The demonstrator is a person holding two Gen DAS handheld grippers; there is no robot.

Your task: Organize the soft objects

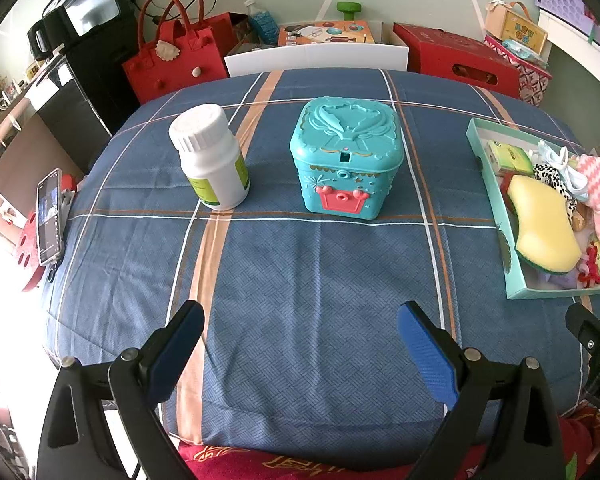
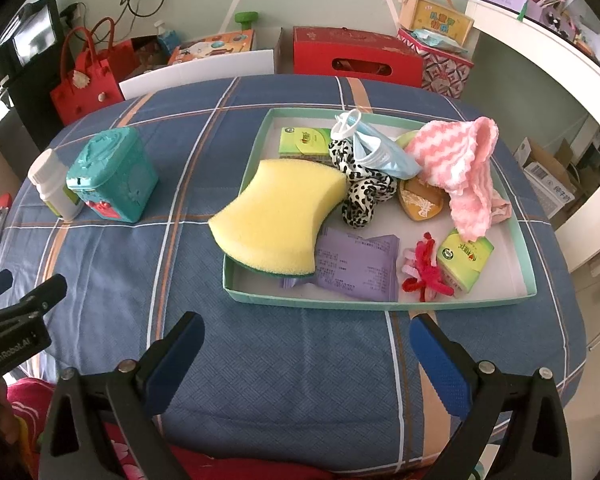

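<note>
Standing at the left of the right wrist view, a white bottle (image 2: 54, 190) touches the side of a closed teal box (image 2: 114, 174) on the worktop (image 2: 300, 352), which wears a blue plaid cloth. In the left wrist view the same two sit apart in the upper middle, the bottle upright with its cap on and the box lid shut.

Right of centre in the right wrist view lies a shallow teal tray (image 2: 380, 304) crowded with soft things. At its left edge a yellow sponge (image 2: 278, 224) leans over the rim, its green underside just showing. Behind it rests a green tissue pack (image 2: 304, 142). Beside the sponge coils a leopard-print scrunchie (image 2: 360, 192), with a pale blue face mask (image 2: 384, 156) lying over it. Farther right a pink knitted cloth (image 2: 460, 168) is heaped and drapes toward the tray's front. Along the front lie a purple packet (image 2: 356, 266), a red pipe-cleaner tangle (image 2: 424, 268) and a second green tissue pack (image 2: 466, 256).

The left tongs (image 1: 300, 320) hang wide open at the bottom of their frame, empty. The right tongs (image 2: 306, 330) are equally wide and empty, just short of the tray's front rim.
</note>
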